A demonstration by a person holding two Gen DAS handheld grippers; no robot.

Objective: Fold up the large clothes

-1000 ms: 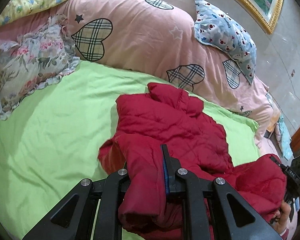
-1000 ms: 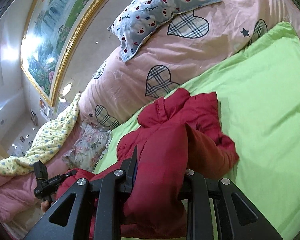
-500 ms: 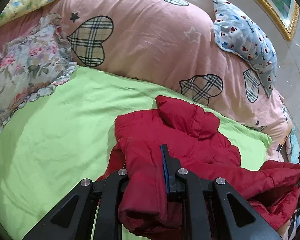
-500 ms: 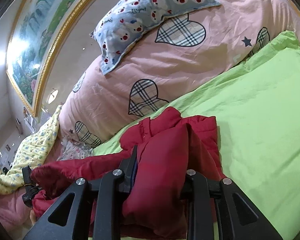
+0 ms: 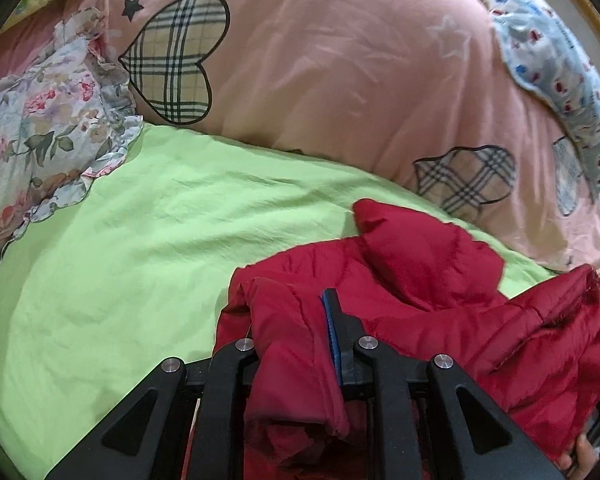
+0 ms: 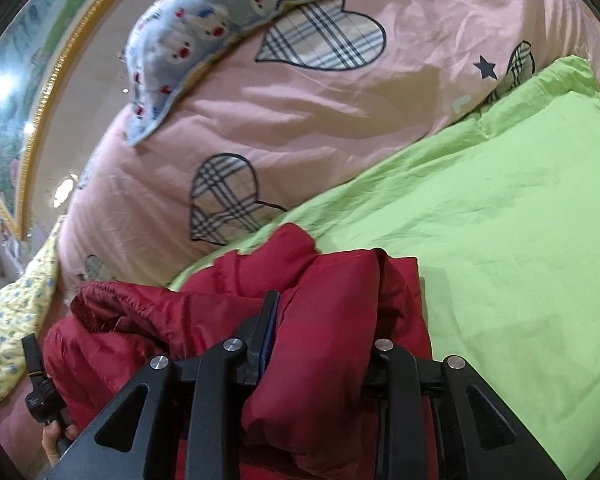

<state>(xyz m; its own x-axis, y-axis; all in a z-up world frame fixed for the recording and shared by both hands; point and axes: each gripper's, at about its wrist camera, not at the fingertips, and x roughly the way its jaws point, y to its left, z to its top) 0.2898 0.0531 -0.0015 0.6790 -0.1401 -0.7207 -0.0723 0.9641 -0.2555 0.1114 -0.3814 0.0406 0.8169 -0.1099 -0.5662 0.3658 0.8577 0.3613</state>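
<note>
Left wrist view: your left claw [image 5: 296, 332] clamped on red padded jacket [image 5: 420, 280]; right claw [image 6: 320, 320] likewise. Jacket now carried farther onto green bed sheet [image 5: 140, 240], toward pink quilt [image 5: 340, 80]. Ready to spread.

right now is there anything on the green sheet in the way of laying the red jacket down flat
Nothing visible. The red jacket is clamped in both grippers, and the green sheet beyond it lies bare. The floral pillow sits off at the sheet's edge and the pink duvet borders its far side.
</note>
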